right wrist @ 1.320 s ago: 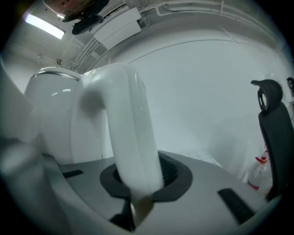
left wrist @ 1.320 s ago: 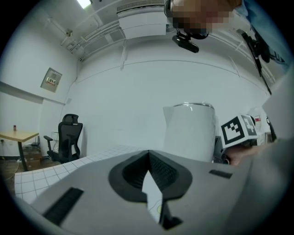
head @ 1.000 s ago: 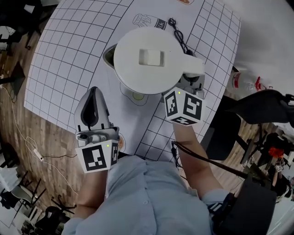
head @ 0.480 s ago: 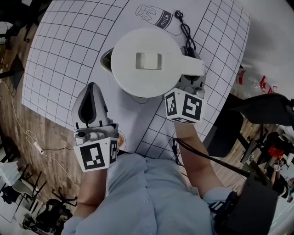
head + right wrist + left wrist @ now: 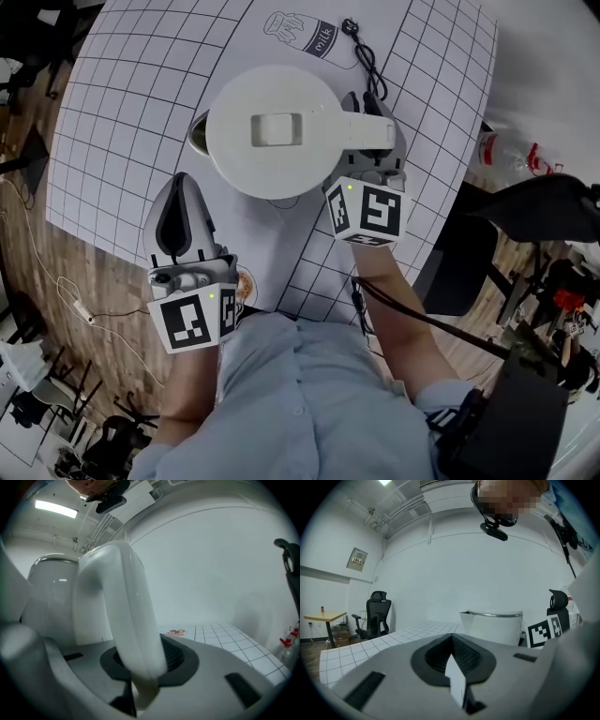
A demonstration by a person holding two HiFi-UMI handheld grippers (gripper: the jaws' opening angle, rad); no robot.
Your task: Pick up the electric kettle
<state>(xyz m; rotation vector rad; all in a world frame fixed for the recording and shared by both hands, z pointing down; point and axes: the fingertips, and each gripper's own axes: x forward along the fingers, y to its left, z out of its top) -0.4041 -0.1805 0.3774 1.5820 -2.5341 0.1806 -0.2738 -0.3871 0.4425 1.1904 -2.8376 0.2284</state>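
Observation:
The white electric kettle (image 5: 272,131) is seen from above over the gridded table (image 5: 131,94), its spout to the left and its handle to the right. My right gripper (image 5: 375,150) has the handle (image 5: 126,611) between its jaws, with the kettle body (image 5: 49,602) just to the left. The pads still touch the handle while the jaws are opening. Closer to me, my left gripper (image 5: 178,192) is shut and empty over the table's near edge, left of the kettle. From the left gripper (image 5: 452,667) the kettle (image 5: 492,625) shows ahead to the right.
A black power cord (image 5: 366,61) lies on the table beyond the kettle, beside a printed milk carton drawing (image 5: 300,36). A dark chair (image 5: 525,216) and a red-and-white bottle (image 5: 506,159) are off the table's right edge. A black office chair (image 5: 375,616) stands far left.
The kettle and my right gripper have shifted left in the head view and sunk a little. The left gripper has stayed where it was.

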